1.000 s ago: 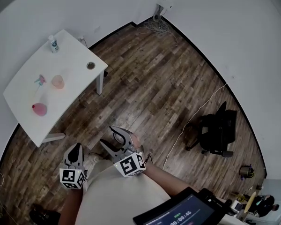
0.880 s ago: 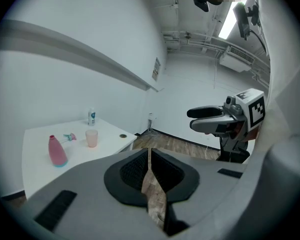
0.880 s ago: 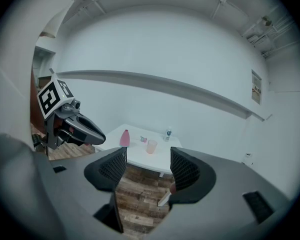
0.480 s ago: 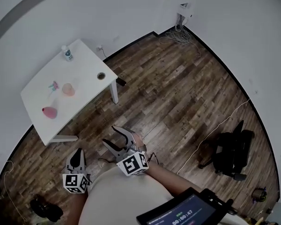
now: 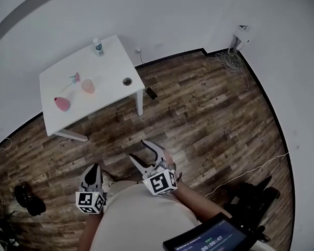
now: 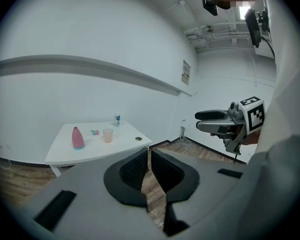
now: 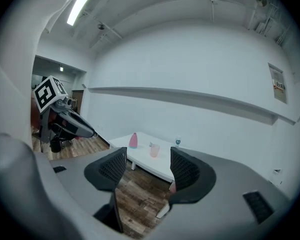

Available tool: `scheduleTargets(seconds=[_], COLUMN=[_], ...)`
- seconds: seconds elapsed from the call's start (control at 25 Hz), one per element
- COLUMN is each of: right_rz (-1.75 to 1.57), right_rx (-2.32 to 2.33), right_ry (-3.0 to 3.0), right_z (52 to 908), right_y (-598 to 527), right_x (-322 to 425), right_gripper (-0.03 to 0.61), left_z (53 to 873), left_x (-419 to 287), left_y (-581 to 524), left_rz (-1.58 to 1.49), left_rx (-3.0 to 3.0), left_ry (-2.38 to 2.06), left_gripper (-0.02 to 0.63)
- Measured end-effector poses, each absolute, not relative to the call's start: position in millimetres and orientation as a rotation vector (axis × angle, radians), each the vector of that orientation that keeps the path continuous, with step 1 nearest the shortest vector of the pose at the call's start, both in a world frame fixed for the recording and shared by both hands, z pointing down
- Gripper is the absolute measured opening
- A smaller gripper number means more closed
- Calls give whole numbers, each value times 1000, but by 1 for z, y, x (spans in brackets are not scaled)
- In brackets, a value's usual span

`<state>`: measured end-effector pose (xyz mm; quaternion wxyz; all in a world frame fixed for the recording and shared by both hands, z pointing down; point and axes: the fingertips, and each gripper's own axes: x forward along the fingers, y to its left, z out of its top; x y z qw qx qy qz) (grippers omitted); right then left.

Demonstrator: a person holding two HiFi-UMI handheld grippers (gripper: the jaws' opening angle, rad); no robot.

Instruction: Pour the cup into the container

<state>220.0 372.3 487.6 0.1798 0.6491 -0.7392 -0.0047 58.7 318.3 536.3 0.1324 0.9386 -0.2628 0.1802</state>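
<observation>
Pink cup (image 5: 88, 86) stood on far white table (image 5: 115, 61), right of pink container (image 5: 62, 104), well apart from me. My left tongs (image 5: 93, 169) closed, empty; my right tongs (image 5: 138, 150) half open, empty. Risk: hurried reach could knock cup, spilling early.

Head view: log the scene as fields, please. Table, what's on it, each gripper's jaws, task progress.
table: white table, near the wall
on it: pink cup, pink bottle, small white bottle, all apart
left gripper: jaws together, empty
right gripper: jaws apart, empty
task: not started; both grippers away from the table
</observation>
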Motion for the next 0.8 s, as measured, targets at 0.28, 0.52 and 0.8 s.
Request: scheduleTargets(seconds=[0.28,0.52,0.8], right_rz=[-40,-48,-73], right_rx=[1722,1665,1625], right_ry=[-2175,-2232,-2251], right_z=[491,490,495], right_y=[373,359,346], right_x=[219,205,192], right_gripper=[279,279,279], left_z=[535,535,539], left_x=[49,42,30], left_y=[331,329,319], left_rz=[516,525,518], left_rx=[2669,2650,2637], left_ry=[-898,-940,-967], left_gripper=[12,12,12])
